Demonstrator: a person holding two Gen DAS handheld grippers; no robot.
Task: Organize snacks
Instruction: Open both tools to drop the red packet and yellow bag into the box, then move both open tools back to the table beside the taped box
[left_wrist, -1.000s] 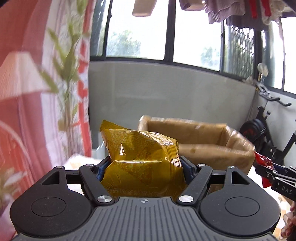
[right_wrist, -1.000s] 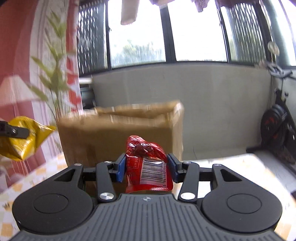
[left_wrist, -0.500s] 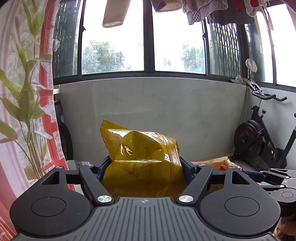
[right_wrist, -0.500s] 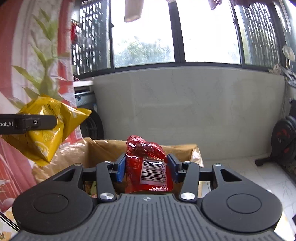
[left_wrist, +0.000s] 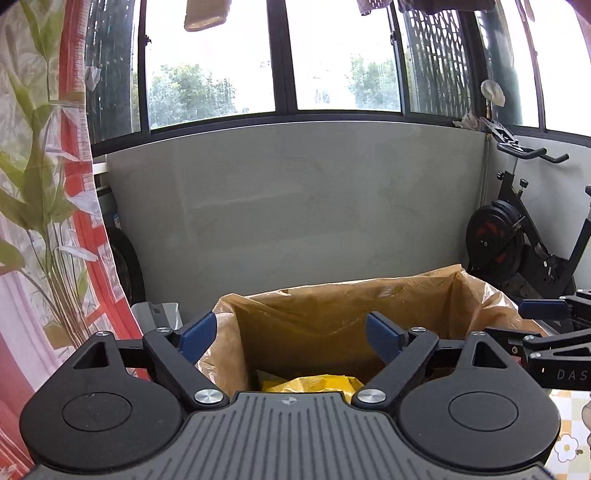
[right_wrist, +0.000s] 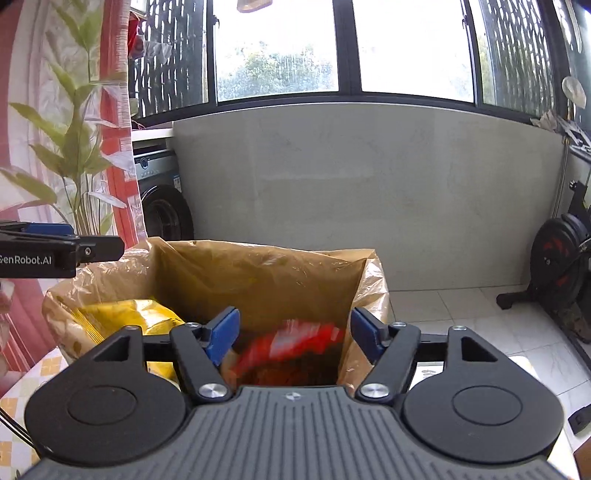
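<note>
A cardboard box lined with a brown plastic bag (left_wrist: 332, 314) stands in front of both grippers; it also shows in the right wrist view (right_wrist: 258, 273). My left gripper (left_wrist: 291, 332) is open and empty above the box. The yellow snack bag (left_wrist: 310, 382) lies inside the box; it also shows in the right wrist view (right_wrist: 125, 317). My right gripper (right_wrist: 293, 334) is open and empty above the box. The red snack bag (right_wrist: 291, 339) is blurred, inside the box below it. The right gripper also shows at the right edge of the left wrist view (left_wrist: 546, 325).
A grey low wall (left_wrist: 295, 206) under windows stands behind the box. An exercise bike (left_wrist: 517, 240) stands at the right. A red and white curtain with a leaf print (left_wrist: 48, 221) hangs at the left. A washing machine (right_wrist: 159, 199) stands behind the curtain.
Both grippers have opened above the box. The yellow bag has dropped from the left gripper into the box, and the red bag has dropped from the right gripper.
</note>
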